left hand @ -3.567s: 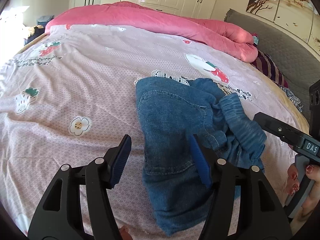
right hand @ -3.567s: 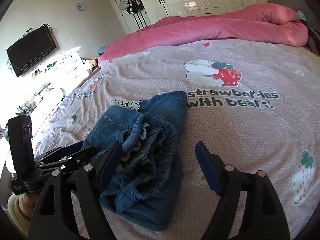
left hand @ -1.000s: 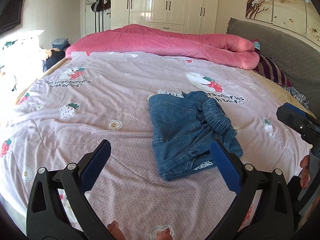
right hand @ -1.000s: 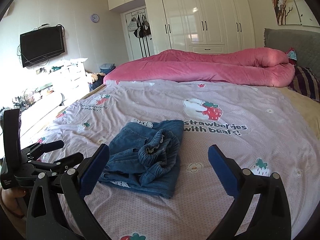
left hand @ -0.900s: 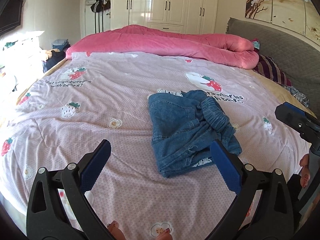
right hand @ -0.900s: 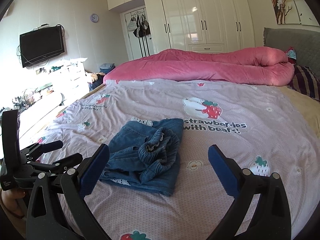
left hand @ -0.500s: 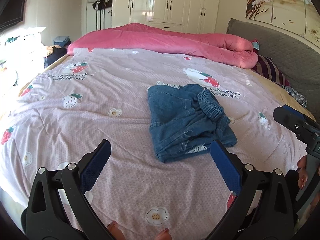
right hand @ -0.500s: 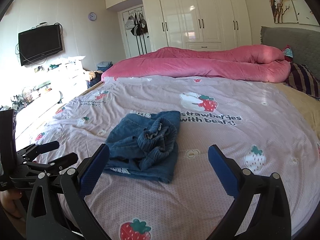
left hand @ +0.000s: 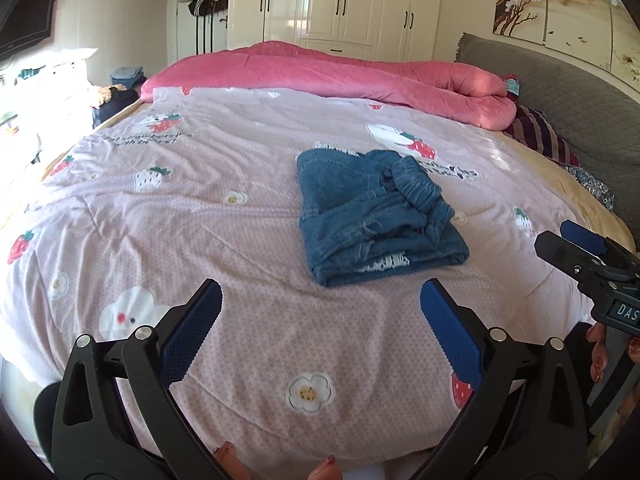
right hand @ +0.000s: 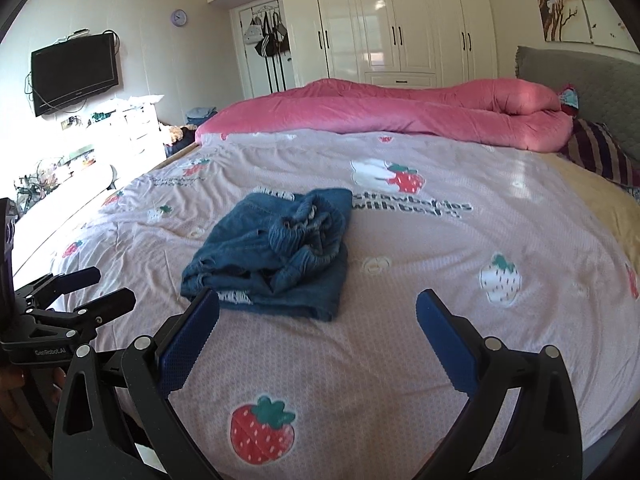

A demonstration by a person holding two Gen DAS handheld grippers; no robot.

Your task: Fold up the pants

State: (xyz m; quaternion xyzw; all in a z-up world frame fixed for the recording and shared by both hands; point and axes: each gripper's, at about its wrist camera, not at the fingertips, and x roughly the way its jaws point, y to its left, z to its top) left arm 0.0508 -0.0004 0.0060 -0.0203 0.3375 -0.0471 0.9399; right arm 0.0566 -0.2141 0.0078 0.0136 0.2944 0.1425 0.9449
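The blue denim pants (left hand: 372, 210) lie folded into a thick bundle on the pink strawberry-print bedspread (left hand: 200, 216), the elastic waistband bunched on top. They also show in the right wrist view (right hand: 276, 248). My left gripper (left hand: 320, 320) is open and empty, held well back from the pants near the bed's front edge. My right gripper (right hand: 318, 326) is open and empty too, just in front of the bundle. The right gripper shows at the right edge of the left wrist view (left hand: 580, 252), and the left gripper at the left edge of the right wrist view (right hand: 76, 288).
A rolled pink duvet (left hand: 360, 76) lies along the far side of the bed. A grey headboard (left hand: 560, 84) and a striped pillow (left hand: 540, 136) are at the right. White wardrobes (right hand: 400, 20) stand behind, a wall TV (right hand: 74, 72) and cluttered dresser at the left.
Both grippers have pulled back from the pants toward the bed's front edge and stayed open. The folded pants have not moved on the bed.
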